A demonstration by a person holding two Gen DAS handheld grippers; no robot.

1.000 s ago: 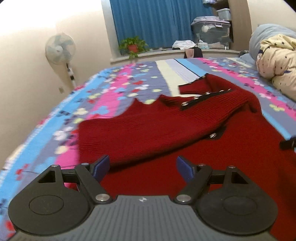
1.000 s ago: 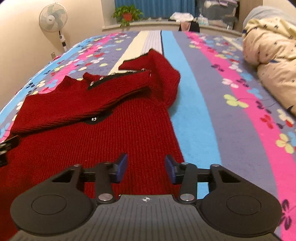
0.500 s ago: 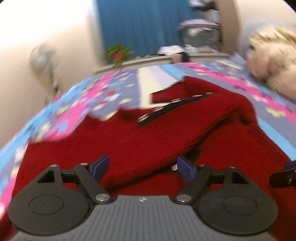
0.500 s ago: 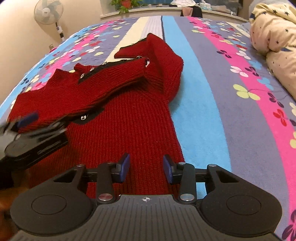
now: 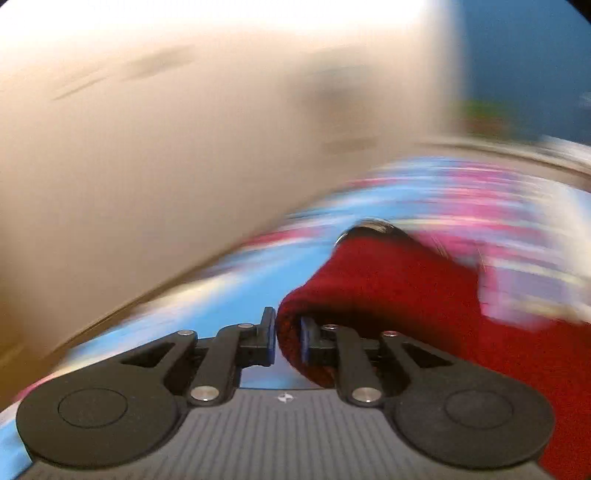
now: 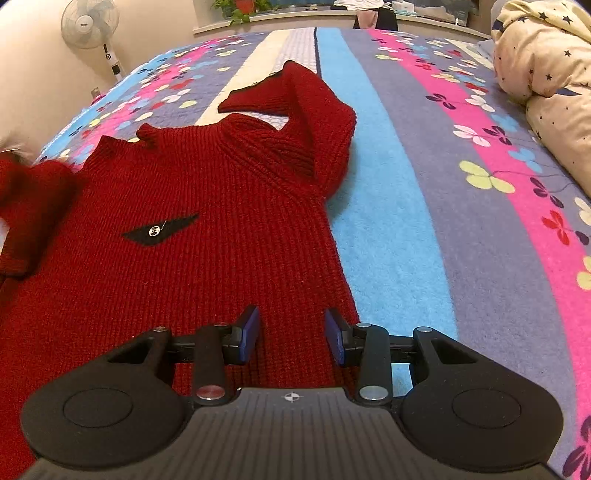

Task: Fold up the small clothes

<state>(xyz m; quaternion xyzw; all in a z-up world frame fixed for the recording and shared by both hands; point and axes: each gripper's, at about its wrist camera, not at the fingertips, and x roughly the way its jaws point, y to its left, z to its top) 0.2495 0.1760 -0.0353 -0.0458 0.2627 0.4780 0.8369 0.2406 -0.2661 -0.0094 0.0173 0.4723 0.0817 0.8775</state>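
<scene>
A dark red knit sweater (image 6: pixel 207 229) lies flat on the striped flowered bedspread (image 6: pixel 443 206), with a black logo patch (image 6: pixel 159 230) on its chest. Its right sleeve (image 6: pixel 314 110) is folded up near the collar. My right gripper (image 6: pixel 291 334) is open and empty over the sweater's lower right edge. My left gripper (image 5: pixel 287 341) is shut on the left sleeve (image 5: pixel 369 288) and holds it out over the bed's left side; that view is heavily blurred. The sleeve also shows at the left edge of the right wrist view (image 6: pixel 29 206).
A cream star-print duvet (image 6: pixel 546 74) is heaped at the right of the bed. A white standing fan (image 6: pixel 90 22) is beyond the far left corner by the beige wall. A windowsill with a potted plant (image 6: pixel 240 5) is at the far end.
My left gripper has closed on the left sleeve and swung it off the sweater's front out to the left, uncovering the chest patch. The right gripper has moved slightly forward and stays open.
</scene>
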